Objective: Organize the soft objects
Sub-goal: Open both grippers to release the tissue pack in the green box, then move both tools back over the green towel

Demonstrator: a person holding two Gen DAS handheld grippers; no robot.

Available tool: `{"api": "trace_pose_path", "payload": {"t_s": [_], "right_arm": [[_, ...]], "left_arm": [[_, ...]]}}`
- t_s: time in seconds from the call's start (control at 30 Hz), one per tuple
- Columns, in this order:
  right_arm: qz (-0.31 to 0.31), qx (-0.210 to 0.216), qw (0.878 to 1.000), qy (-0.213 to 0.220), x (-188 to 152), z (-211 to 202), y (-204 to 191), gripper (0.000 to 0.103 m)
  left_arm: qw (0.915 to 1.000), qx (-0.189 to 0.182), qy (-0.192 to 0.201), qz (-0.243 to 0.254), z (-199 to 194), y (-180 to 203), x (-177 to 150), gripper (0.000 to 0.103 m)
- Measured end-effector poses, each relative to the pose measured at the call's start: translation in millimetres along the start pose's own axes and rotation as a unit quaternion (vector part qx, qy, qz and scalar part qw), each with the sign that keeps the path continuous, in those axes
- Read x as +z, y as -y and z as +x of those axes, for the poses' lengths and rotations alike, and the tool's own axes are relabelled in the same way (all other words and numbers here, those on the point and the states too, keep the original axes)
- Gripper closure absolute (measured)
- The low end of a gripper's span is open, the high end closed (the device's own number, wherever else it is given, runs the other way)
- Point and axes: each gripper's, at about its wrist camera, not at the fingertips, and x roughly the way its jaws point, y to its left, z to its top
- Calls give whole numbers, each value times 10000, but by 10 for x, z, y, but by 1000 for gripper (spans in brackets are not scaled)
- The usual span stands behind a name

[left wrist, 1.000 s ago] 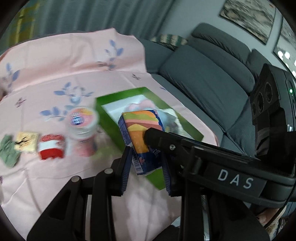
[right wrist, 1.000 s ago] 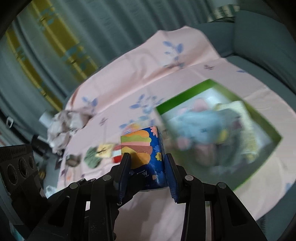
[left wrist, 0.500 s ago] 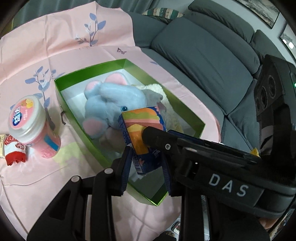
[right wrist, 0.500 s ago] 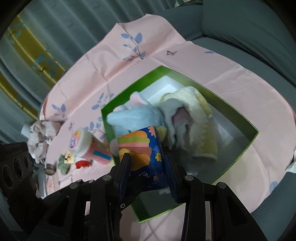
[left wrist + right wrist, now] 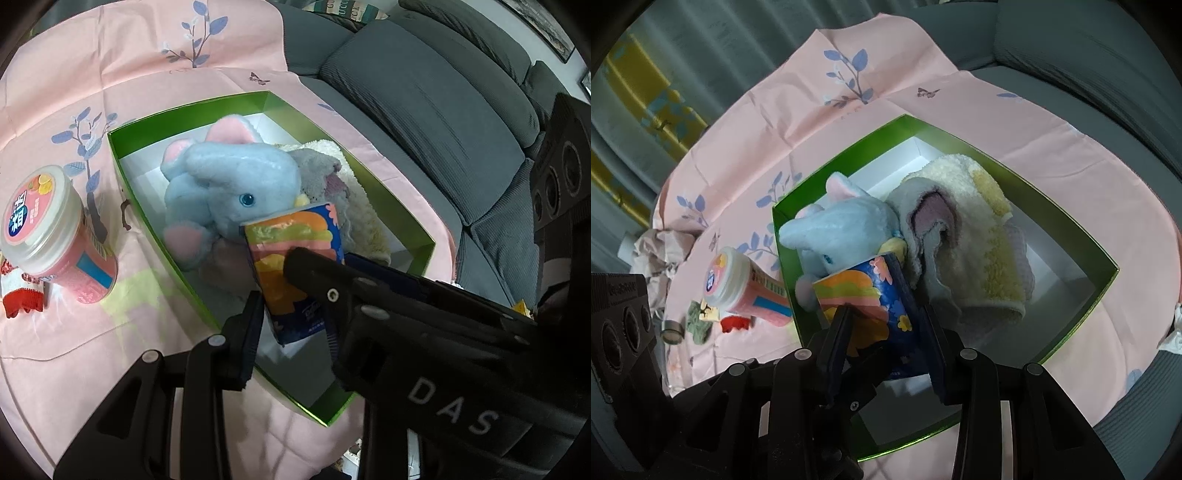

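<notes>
Both grippers hold one colourful blue tissue pack [image 5: 295,266], also seen in the right wrist view [image 5: 871,314], over the near end of a green box [image 5: 424,240] [image 5: 1104,280]. My left gripper [image 5: 293,325] and my right gripper [image 5: 886,332] are each shut on the pack from opposite sides. In the box lie a blue plush elephant [image 5: 236,184] [image 5: 842,229] and a cream and yellow towel [image 5: 354,206] [image 5: 982,236]. The pack's top touches the elephant.
The box sits on a pink floral cloth [image 5: 110,74] over a grey sofa [image 5: 424,96]. Left of the box stand a pink jar with a white lid [image 5: 48,236] [image 5: 738,288] and a red and white snack packet [image 5: 22,299]. Small items [image 5: 698,321] lie further left.
Both grippers have carried the tissue pack from above the cloth to over the green box and lower into it, close to the plush elephant. The pack stays gripped.
</notes>
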Motion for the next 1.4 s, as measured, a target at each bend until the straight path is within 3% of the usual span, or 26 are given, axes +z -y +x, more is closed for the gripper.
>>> {"api": "trace_pose_path", "payload": {"t_s": [0.13,0.27,0.47,0.63,0.77,0.97,1.17,1.4], "right_arm": [[-21,-7,10000,58,-28,-93,-43,62],[-126,-21,9996,263,-53,-267,-151,38],[-399,-165,9972,614,-118,-570,-410,24],[-643,-226,9949,742,-199,-704,-673,19],[-866,-113,9934,749,-282,-742,-893,17],[-1200,9,9902,708,-428,-723,-1280,17],[-1454,137,9882,472,-572,-542,-1640,17],[-1701,331,9847,198,-661,-283,-2119,17]], "left_arm": [[10000,-81,0,20,-127,22,-37,56],[9996,52,243,114,-381,33,-80,31],[9984,206,513,-78,-804,-134,-172,16],[9960,412,785,-113,-1160,-271,-305,13],[9922,642,1046,-234,-1419,-449,-443,1],[9829,984,1373,-730,-1792,-916,-697,1],[9662,1621,1571,-1244,-2083,-1436,-1055,1],[9458,2081,1515,-1979,-2202,-2044,-1470,1]]}}
